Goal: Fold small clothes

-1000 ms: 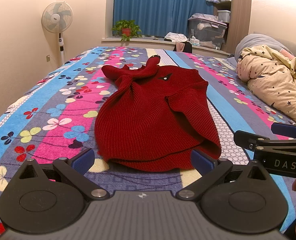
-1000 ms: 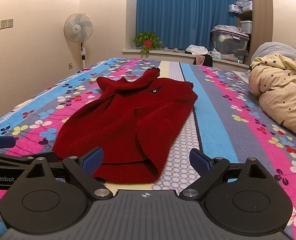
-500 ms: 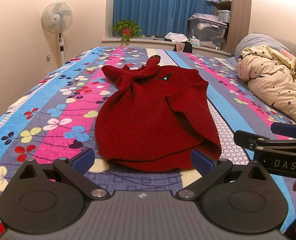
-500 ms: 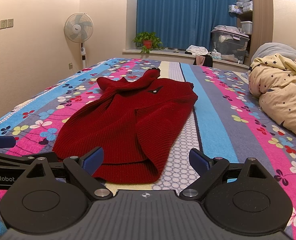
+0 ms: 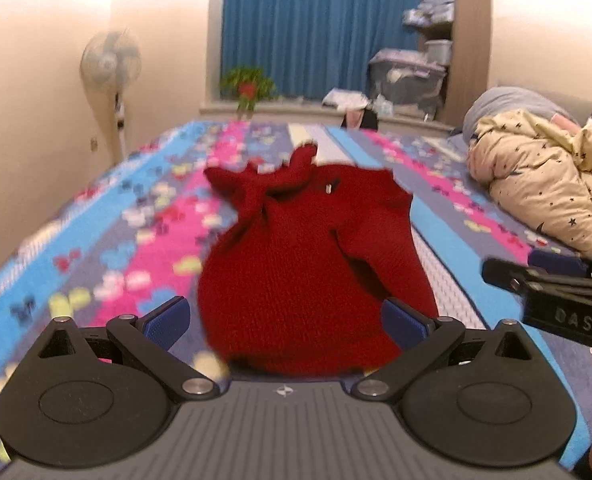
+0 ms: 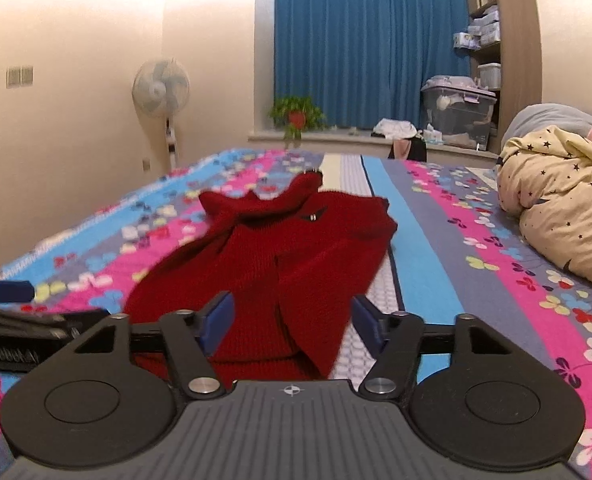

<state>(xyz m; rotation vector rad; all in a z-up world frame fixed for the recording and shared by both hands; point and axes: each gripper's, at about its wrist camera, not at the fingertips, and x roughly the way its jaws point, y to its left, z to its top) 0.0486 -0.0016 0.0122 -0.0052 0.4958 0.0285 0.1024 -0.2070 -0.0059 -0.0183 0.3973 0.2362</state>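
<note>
A small red knitted sweater [image 5: 307,264] lies on the striped floral bedspread [image 5: 108,256], sleeves folded in, neck pointing away. My left gripper [image 5: 286,318] is open, its blue pads either side of the sweater's near hem. My right gripper [image 6: 294,320] is open but narrower, its pads over the near hem of the sweater [image 6: 280,256]. Each gripper shows at the edge of the other's view: the right one [image 5: 551,292] and the left one [image 6: 12,320]. Neither holds anything.
A cream star-print duvet [image 6: 559,196] is bunched on the bed's right side. A standing fan [image 6: 160,92] is by the left wall. A potted plant [image 6: 296,118], storage boxes [image 6: 457,110] and blue curtains are at the far window.
Both grippers have moved forward and lower toward the sweater's near hem. The right gripper's jaws have narrowed. The left view is blurred by motion.
</note>
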